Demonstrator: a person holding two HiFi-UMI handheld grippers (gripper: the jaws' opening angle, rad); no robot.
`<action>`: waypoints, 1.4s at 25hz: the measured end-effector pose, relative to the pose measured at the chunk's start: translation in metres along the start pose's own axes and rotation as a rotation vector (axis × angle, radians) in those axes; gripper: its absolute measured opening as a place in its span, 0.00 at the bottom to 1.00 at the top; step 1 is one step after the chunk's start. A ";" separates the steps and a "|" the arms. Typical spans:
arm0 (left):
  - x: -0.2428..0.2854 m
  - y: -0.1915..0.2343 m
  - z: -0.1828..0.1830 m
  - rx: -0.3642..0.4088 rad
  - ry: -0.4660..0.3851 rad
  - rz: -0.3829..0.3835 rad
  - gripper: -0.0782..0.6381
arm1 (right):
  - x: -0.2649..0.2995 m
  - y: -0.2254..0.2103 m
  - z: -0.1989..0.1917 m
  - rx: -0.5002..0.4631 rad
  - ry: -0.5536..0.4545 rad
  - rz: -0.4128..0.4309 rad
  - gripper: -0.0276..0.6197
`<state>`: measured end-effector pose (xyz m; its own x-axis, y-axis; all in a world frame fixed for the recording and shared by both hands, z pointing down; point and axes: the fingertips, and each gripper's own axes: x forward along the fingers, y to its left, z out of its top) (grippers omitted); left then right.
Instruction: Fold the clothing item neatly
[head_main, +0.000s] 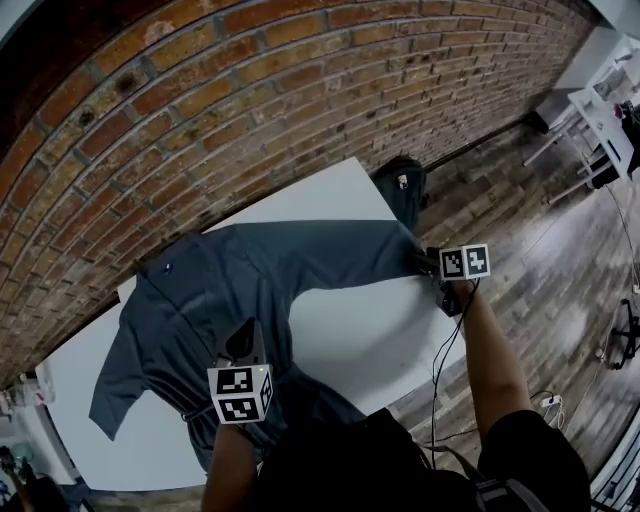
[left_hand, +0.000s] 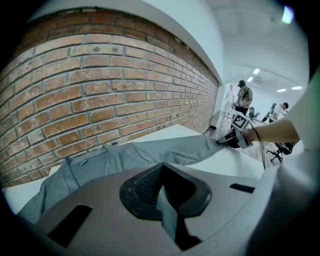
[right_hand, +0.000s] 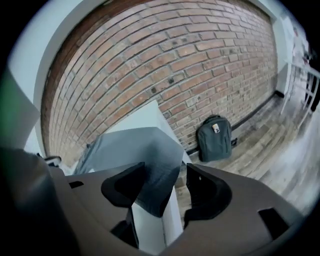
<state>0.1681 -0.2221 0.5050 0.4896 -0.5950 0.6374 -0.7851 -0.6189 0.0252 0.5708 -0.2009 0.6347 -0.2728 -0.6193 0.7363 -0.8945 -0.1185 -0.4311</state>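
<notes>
Two grippers are at the garment (head_main: 215, 285), which lies spread out on the white table (head_main: 375, 335), its collar toward the table's far edge and its hem at the near edge, just below us. Our left gripper (head_main: 244, 348) is over the table's near side. Its jaws are closed tight on a fold of grey-blue cloth from the garment's body, and the left gripper view shows a strip of fabric pinched between the pads. Our right gripper (head_main: 427, 263) is at the table's right-hand edge, on the side where a backpack (head_main: 402, 188) stands beyond the table. Its jaws stand wide apart, and the cuff end of one sleeve (head_main: 345, 245) lies between them with neither pad pressing on it.

The relation that matters, we judge, is this sleeve. Its long axis runs along the table from the shoulder out to the right-hand edge, so the cuff points straight into the open jaws. The right gripper is by far the nearer; the left is well apart from the cuff, by the near edge. We would likely close on the cuff and carry it along that axis toward the table's middle.
</notes>
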 end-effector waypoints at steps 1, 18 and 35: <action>0.001 0.000 -0.001 0.001 0.004 0.000 0.10 | 0.003 0.000 -0.001 0.047 0.012 0.042 0.42; -0.004 0.002 -0.006 -0.003 0.005 0.000 0.10 | -0.012 0.029 0.029 -0.201 -0.071 -0.104 0.08; -0.054 0.046 -0.027 -0.126 -0.067 0.085 0.10 | -0.061 0.217 0.096 -0.583 -0.289 0.021 0.08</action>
<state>0.0952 -0.2043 0.4927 0.4399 -0.6783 0.5885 -0.8642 -0.4979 0.0721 0.4279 -0.2636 0.4462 -0.2591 -0.8105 0.5254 -0.9576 0.2867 -0.0300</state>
